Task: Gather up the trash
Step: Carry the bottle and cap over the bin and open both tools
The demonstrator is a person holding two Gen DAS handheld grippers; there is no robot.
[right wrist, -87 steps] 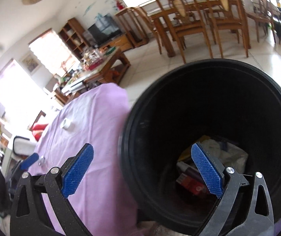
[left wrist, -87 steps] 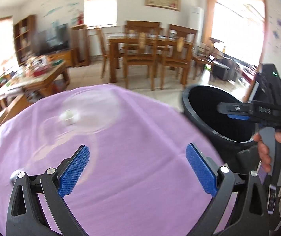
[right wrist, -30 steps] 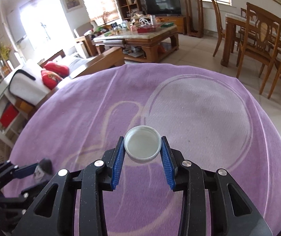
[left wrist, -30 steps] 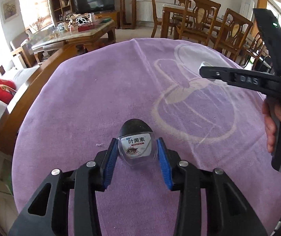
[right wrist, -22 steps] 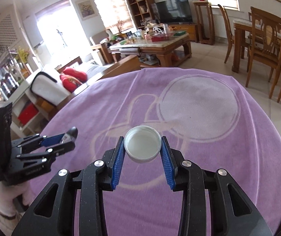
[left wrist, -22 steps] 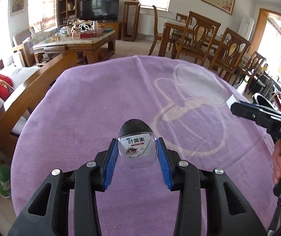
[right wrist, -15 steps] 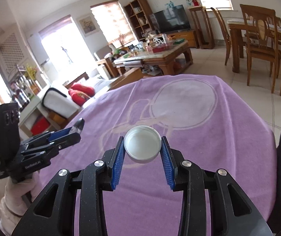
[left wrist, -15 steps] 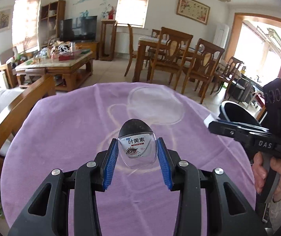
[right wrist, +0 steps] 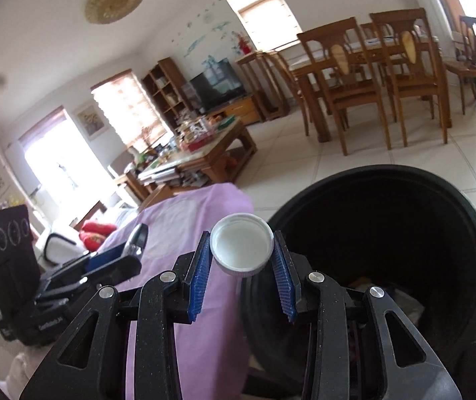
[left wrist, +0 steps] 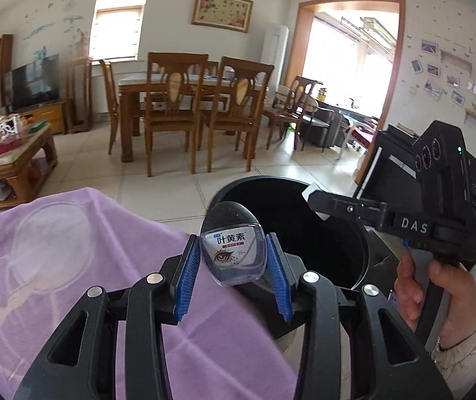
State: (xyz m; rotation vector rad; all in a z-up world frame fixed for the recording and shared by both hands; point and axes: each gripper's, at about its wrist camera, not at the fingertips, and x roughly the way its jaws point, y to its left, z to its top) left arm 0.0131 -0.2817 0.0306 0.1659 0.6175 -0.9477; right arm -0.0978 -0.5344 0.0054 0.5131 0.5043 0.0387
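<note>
hand-held grippers (left wrist: 232, 260) – 2 | bottle (left wrist: 234, 250) – 1 | cap (right wrist: 242, 248) – 1 | bin (right wrist: 388, 233) – 1

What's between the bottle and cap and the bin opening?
Nothing visible. Left gripper holds the eye-drop bottle at the black bin rim; right gripper holds the white cap beside the open mouth.

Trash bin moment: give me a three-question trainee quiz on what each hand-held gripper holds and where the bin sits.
1. True or false: the left hand-held gripper is clamped on a small eye-drop bottle.
2. What does the right hand-held gripper hold? A) a spoon B) a white bottle cap C) nothing
3. Fill in: the black trash bin stands beside the table with the ______ cloth.

Key: 1 true; 2 B; 3 purple.
</note>
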